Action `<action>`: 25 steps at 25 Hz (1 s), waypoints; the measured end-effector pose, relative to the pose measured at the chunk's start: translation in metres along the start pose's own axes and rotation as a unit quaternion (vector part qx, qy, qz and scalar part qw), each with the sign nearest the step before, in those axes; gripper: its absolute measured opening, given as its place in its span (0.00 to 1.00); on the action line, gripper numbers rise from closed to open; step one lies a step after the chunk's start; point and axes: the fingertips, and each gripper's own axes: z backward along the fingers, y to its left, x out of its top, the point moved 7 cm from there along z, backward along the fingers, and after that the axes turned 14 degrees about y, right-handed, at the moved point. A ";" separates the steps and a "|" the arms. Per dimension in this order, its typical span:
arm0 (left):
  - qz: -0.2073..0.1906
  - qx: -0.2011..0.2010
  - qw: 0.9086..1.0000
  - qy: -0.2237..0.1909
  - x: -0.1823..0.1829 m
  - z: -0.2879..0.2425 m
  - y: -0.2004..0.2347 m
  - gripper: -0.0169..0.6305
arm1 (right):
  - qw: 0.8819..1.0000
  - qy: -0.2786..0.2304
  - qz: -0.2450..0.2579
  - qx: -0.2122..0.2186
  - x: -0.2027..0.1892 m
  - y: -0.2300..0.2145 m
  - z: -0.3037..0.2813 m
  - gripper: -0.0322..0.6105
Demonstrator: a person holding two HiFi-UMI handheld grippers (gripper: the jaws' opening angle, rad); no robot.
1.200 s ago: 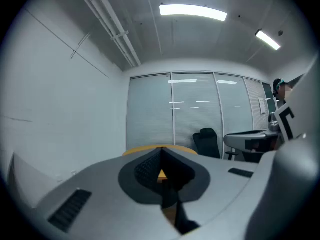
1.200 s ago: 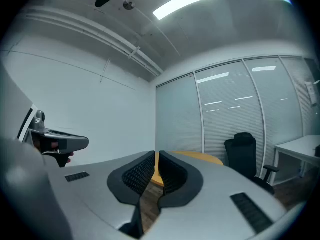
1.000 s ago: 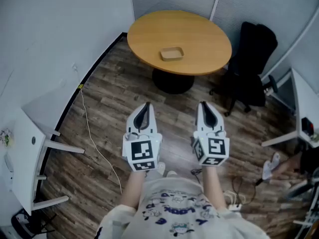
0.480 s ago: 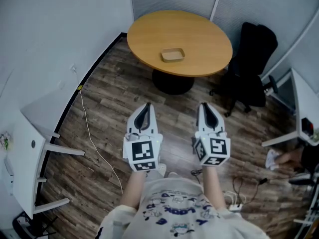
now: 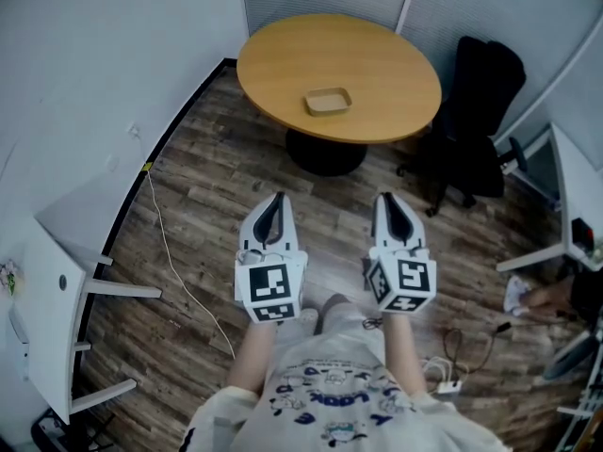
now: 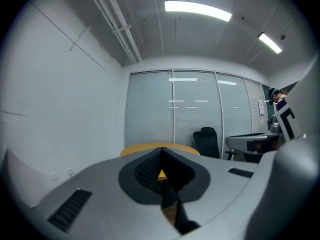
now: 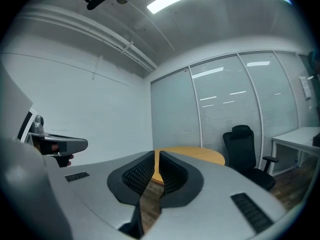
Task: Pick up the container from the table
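Bright, even light from ceiling strips (image 6: 197,11) above the round table (image 5: 377,64); faint shadow beneath it; gripper views fisheye-bent, corners black.

Grey grippers (image 5: 276,198) (image 5: 384,198) (marker cubes (image 5: 271,290)), printed white shirt (image 5: 330,398)

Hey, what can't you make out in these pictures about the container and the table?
Container: head view, too small to show whether it holds anything.
Container, both gripper views: out of sight; the table shows only edge-on, behind the jaws.
Table base: head view, mostly hidden under the tabletop.
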 end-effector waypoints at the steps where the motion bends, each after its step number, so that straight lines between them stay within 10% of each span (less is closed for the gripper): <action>1: 0.001 -0.001 1.000 0.001 -0.001 -0.002 0.000 0.03 | 1.000 0.001 -0.003 0.000 0.000 0.000 -0.002 0.09; 25: 0.022 0.036 0.999 0.016 0.059 -0.181 -0.006 0.03 | 0.998 0.011 0.017 0.067 0.059 -0.083 -0.182 0.18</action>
